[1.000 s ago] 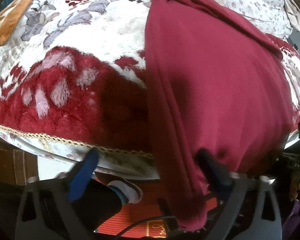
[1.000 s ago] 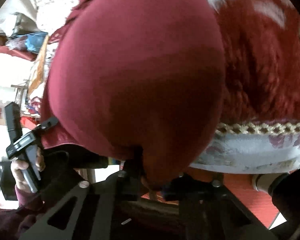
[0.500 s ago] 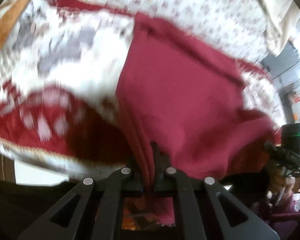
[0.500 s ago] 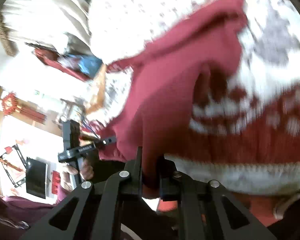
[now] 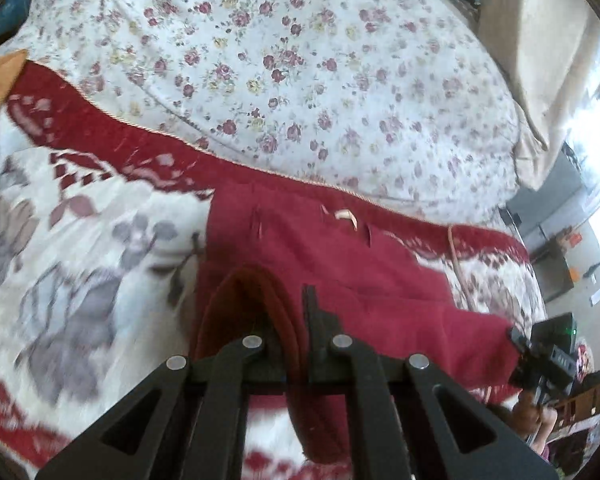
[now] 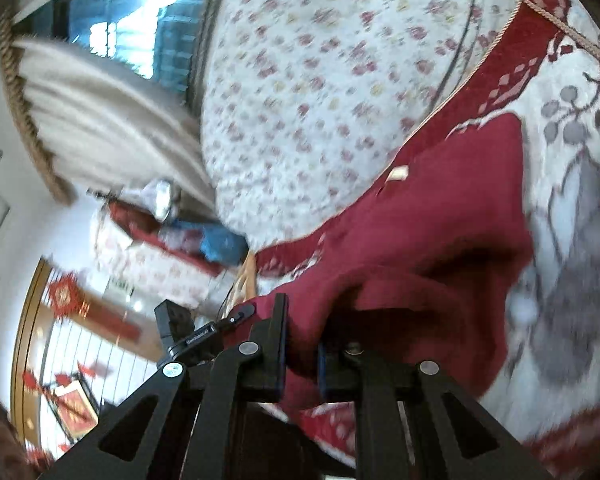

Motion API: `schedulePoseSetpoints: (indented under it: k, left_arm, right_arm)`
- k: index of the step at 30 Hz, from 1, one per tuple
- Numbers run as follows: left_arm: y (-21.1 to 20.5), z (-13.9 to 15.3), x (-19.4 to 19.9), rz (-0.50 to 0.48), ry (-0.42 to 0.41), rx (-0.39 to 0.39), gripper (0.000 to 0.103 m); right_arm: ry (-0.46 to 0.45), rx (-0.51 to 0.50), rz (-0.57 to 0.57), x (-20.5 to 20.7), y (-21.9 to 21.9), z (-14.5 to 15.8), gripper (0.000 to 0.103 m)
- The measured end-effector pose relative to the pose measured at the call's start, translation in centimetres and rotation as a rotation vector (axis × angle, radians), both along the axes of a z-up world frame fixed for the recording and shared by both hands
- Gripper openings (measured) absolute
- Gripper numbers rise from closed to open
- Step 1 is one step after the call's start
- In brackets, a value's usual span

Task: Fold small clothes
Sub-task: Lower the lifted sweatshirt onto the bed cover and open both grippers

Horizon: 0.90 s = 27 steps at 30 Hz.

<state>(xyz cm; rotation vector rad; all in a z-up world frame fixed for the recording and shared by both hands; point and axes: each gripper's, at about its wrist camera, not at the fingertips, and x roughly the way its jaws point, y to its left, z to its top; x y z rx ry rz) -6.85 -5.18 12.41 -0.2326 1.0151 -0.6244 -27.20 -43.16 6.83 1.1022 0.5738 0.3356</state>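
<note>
That was a home bedroom: a bed (image 5: pixel 340 80) under a floral sheet, a plush red-and-white blanket (image 5: pixel 80 240) spread across it, pale curtains (image 6: pixel 100 100) tied with rope by the window, and red hanging ornaments (image 6: pixel 64 292) on the wall.

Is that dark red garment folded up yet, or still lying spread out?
Partly folded. Both grippers, left and right, pinch the near edge of the garment, lifted and doubling over the part lying flat on the blanket.

A bed (image 5: pixel 340 60) in a flowered sheet carried a red-and-white blanket (image 5: pixel 80 240), with a red garment (image 5: pixel 340 256) on it.
</note>
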Motion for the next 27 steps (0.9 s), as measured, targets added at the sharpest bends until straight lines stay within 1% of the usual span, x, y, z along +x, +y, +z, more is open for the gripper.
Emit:
schedulePoseSetpoints:
  k: [2, 5, 9, 10, 11, 12, 13, 14, 15, 16, 17, 18, 19, 20, 22, 23, 24, 25, 27]
  left_arm:
    - [-1.3, -0.9, 2.6, 0.013, 0.026, -0.009, 0.005]
    - [-2.8, -2.2, 5.2, 0.033, 0.049, -0.005, 0.005]
    - [-4.1, -4.6, 7.5, 0.050, 0.076, 0.035, 0.005]
    - [-4.2, -5.1, 7.9, 0.057, 0.082, 0.040, 0.005]
    - [-4.2, -6.0, 8.6, 0.067, 0.096, 0.040, 0.006]
    - [-4.2, -6.3, 8.9, 0.068, 0.100, 0.035, 0.007]
    - [-4.3, -6.6, 9.4, 0.063, 0.098, 0.026, 0.007]
    - [-4.4, -6.8, 9.7, 0.054, 0.099, 0.018, 0.010]
    - [-4.6, -6.8, 9.9, 0.042, 0.103, 0.010, 0.018]
    - [-4.7, -6.7, 9.9, 0.026, 0.102, -0.001, 0.027]
    - [-4.8, -6.4, 9.8, 0.013, 0.093, -0.017, 0.053]
    - [-4.7, -6.0, 9.6, 0.005, 0.082, -0.042, 0.074]
    - [-4.5, -5.7, 9.4, 0.012, 0.069, -0.052, 0.081]
    - [-4.1, -5.0, 8.9, 0.049, 0.029, -0.049, 0.087]
    - [-3.4, -4.1, 8.5, 0.078, -0.016, -0.037, 0.088]
    - [-3.2, -3.9, 8.6, 0.083, -0.017, -0.042, 0.088]
    - [-2.9, -3.9, 8.7, 0.092, -0.012, -0.051, 0.088]
    - [-2.7, -4.0, 8.7, 0.106, -0.004, -0.062, 0.088]
    - [-2.5, -4.5, 8.9, 0.128, 0.016, -0.063, 0.088]
  right_arm:
    - [0.028, -0.012, -0.019, 1.5, -1.1, -0.4, 0.013]
    - [0.065, -0.011, -0.039, 3.5, -3.2, -1.3, 0.013]
    - [0.115, -0.018, -0.045, 6.4, -4.9, -3.5, 0.013]
    - [0.137, -0.016, -0.046, 7.4, -5.4, -4.2, 0.015]
    - [0.156, -0.020, -0.053, 8.0, -5.7, -4.7, 0.015]
    - [0.171, -0.032, -0.053, 8.8, -6.0, -5.0, 0.019]
    - [0.177, -0.057, -0.048, 9.6, -6.2, -5.0, 0.037]
    - [0.178, -0.071, -0.049, 10.1, -6.4, -5.0, 0.048]
    - [0.172, -0.073, -0.053, 10.2, -6.7, -4.8, 0.060]
    - [0.155, -0.064, -0.066, 9.9, -7.0, -4.3, 0.064]
    - [0.127, -0.070, -0.083, 9.2, -7.2, -3.6, 0.066]
    - [0.109, -0.093, -0.101, 8.5, -7.4, -2.9, 0.073]
    - [0.094, -0.135, -0.115, 7.4, -7.5, -2.0, 0.075]
    - [0.086, -0.157, -0.113, 6.7, -7.4, -1.5, 0.075]
    - [0.063, -0.190, -0.103, 5.2, -7.1, -0.5, 0.075]
    - [0.060, -0.208, -0.088, 5.0, -6.7, -0.2, 0.075]
    - [0.070, -0.248, -0.055, 5.2, -6.0, 0.1, 0.074]
    - [0.095, -0.299, -0.023, 5.8, -5.1, 0.4, 0.072]
    - [0.114, -0.379, 0.034, 7.5, -3.3, 0.5, 0.070]
